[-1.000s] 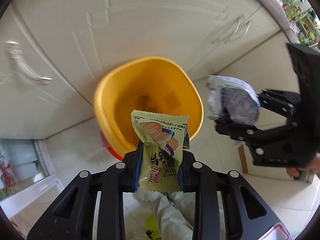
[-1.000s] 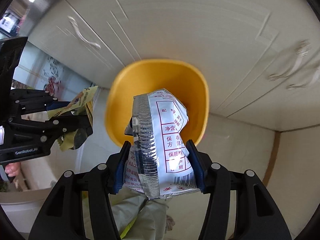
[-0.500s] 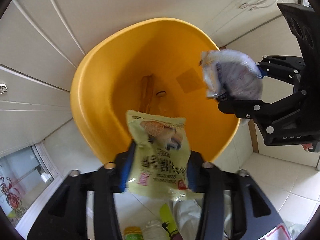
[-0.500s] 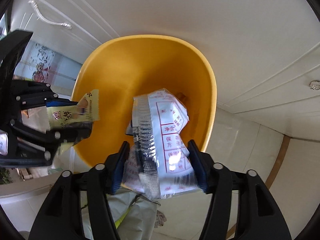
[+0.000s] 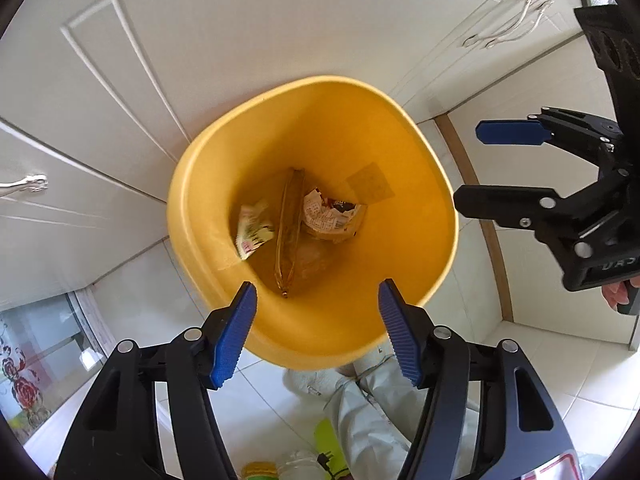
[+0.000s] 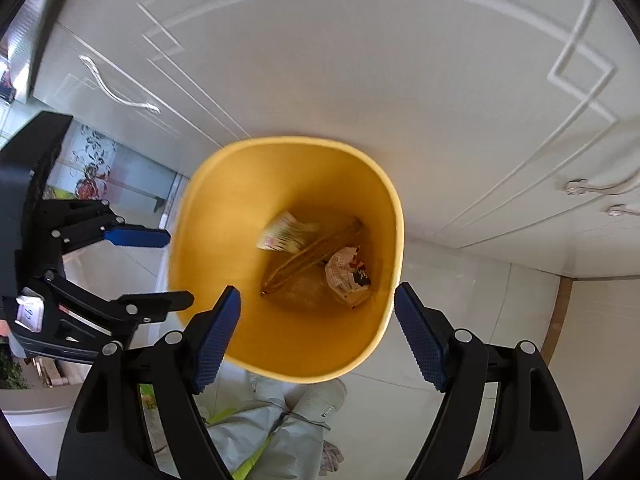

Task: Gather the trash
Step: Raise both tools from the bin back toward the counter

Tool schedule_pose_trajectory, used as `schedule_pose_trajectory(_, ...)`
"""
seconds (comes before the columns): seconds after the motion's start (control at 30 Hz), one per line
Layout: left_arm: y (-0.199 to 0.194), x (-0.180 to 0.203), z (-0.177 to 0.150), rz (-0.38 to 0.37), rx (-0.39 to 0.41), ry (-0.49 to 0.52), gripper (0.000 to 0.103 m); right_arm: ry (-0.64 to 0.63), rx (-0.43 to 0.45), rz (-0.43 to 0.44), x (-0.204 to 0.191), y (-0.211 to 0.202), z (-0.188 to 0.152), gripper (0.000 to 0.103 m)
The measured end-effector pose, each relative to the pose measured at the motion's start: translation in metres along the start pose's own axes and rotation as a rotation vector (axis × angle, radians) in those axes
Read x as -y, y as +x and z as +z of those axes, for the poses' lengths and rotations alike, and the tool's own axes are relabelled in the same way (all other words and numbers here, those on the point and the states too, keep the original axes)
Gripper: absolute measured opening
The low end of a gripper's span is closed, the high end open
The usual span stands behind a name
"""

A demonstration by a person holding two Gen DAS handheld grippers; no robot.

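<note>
Left wrist view looks straight down into a yellow waste bin (image 5: 200,216) standing on pale floor tiles (image 5: 560,372) against white cabinet doors (image 5: 240,32). The left gripper (image 5: 318,292) hangs over the bin's near rim with its blue pads spread wide and nothing between them. At the bottom lie a green snack packet (image 5: 252,232), a crumpled white wrapper (image 5: 324,216) with printed text, and a long brownish strip (image 5: 290,224) between the two. The right gripper (image 5: 466,166) is released as well, held beside the bin's right rim; in its own view its pads (image 6: 420,336) frame the same litter.
</note>
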State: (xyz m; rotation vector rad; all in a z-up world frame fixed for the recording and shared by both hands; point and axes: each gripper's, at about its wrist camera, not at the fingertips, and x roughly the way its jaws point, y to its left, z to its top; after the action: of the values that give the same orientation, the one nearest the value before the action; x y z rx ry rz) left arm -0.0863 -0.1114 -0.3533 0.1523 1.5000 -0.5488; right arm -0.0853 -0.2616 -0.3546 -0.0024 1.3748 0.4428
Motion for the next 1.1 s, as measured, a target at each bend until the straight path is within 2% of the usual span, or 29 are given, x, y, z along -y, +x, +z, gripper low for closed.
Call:
schedule_pose_trajectory(0.27, -0.041, 0.006, -0.021, 0.026, 0.081, -0.053, 0.062, 0.014, 0.089, -0.013, -0.023, -0.059, -0.017, 0.079)
schedule_pose_trajectory(0.47, -0.099, 0.020, -0.047, 0.085, 0.208, -0.153, 0.062, 0.029, 0.204, -0.079, -0.037, -0.129, -0.037, 0.079)
schedule_pose_trajectory(0.73, -0.194, 0.049, -0.072, 0.161, 0.415, -0.276, 0.065, 0.042, 0.396, -0.148, -0.063, -0.231, -0.057, 0.079)
schedule_pose_trajectory(0.83, -0.224, 0.056, -0.072, 0.200, 0.474, -0.295, 0.074, 0.031, 0.459, -0.150, -0.070, -0.265, -0.058, 0.079)
schedule_pose_trajectory(0.93, -0.250, 0.061, -0.062, 0.223, 0.532, -0.308, 0.079, 0.016, 0.529, -0.154, -0.073, -0.297, -0.054, 0.079)
schedule_pose_trajectory(1.0, -0.262, 0.058, -0.055, 0.236, 0.567, -0.329, 0.088, 0.011, 0.568, -0.147, -0.071, -0.316, -0.051, 0.080)
schedule_pose_trajectory(1.1, -0.282, 0.054, -0.044, 0.235, 0.607, -0.353, 0.089, 0.006, 0.605, -0.145, -0.070, -0.327, -0.036, 0.081)
